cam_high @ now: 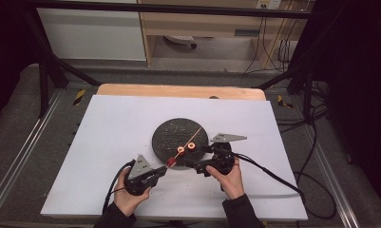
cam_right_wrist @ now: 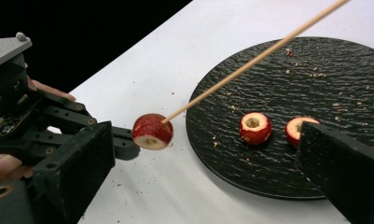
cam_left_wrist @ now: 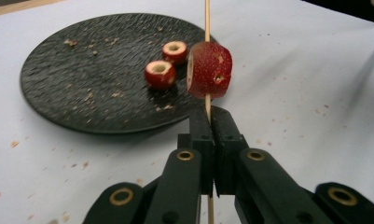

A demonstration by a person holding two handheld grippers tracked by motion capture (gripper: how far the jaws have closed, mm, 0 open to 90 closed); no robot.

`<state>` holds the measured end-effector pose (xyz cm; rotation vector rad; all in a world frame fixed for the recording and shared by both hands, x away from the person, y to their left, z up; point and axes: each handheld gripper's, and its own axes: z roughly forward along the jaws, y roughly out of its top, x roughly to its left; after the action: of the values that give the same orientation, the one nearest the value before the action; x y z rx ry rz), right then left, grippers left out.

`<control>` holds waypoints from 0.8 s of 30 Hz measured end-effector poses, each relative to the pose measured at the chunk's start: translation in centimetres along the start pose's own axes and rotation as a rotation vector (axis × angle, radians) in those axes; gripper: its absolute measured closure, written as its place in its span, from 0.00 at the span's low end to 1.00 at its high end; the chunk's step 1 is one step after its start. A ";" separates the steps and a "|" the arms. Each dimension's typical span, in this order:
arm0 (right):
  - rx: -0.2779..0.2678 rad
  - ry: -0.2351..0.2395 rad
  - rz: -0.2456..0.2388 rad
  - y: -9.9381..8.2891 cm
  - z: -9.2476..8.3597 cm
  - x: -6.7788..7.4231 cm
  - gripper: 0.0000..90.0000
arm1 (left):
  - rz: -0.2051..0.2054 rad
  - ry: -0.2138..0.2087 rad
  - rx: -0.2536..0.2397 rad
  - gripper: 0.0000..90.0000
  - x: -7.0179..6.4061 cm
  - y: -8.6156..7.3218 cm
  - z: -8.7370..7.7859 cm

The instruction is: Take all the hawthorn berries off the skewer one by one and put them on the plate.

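Black fingers [cam_left_wrist: 211, 122] of the left gripper [cam_high: 165, 169] sit pressed together on a thin wooden skewer [cam_left_wrist: 206, 18], which runs up between them and on past their tips. Just beyond those tips a red fruit ring with a hollowed pale core [cam_left_wrist: 210, 70] is threaded on the skewer, hanging over the white table [cam_high: 107, 137] at the near edge of a round black textured plate [cam_left_wrist: 82, 84]. In the high view the skewer [cam_high: 194, 136] slants up and away from the left fingers across the plate [cam_high: 171, 133].

Two more red cored fruit pieces [cam_left_wrist: 160, 74] [cam_left_wrist: 174, 51] lie on the plate, beyond the left fingers and a little to their left, close together but apart. Pale crumbs are scattered over the plate and the table around it.

Fingers of the right gripper [cam_high: 195, 166] stand wide apart with nothing between the pads. In the right gripper view one finger [cam_right_wrist: 75, 163] rises at the lower left and the other [cam_right_wrist: 343, 172] at the lower right; the skewered ring [cam_right_wrist: 152, 131] hangs just beyond the left one, and a fruit piece on the plate [cam_right_wrist: 255, 127] lies between them, farther off. The other piece [cam_right_wrist: 296, 129] sits right at the tip of the right-hand finger, partly hidden by it.

No brand, label or writing can be read anywhere.
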<state>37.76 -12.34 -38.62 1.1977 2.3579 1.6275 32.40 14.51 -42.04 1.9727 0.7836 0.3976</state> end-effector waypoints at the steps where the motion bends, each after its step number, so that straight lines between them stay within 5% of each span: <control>1: -0.002 0.003 0.004 0.0 0.0 0.0 0.08 | 0.002 -0.002 -0.003 0.98 -0.2 0.1 0.2; 24: 0.022 0.084 0.081 -0.9 1.2 -0.2 0.44 | 0.010 -0.030 -0.035 0.98 -2.3 1.5 1.8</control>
<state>37.90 -11.61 -39.96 1.2691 2.4133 1.7131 32.24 11.25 -41.56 1.9468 0.7432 0.3837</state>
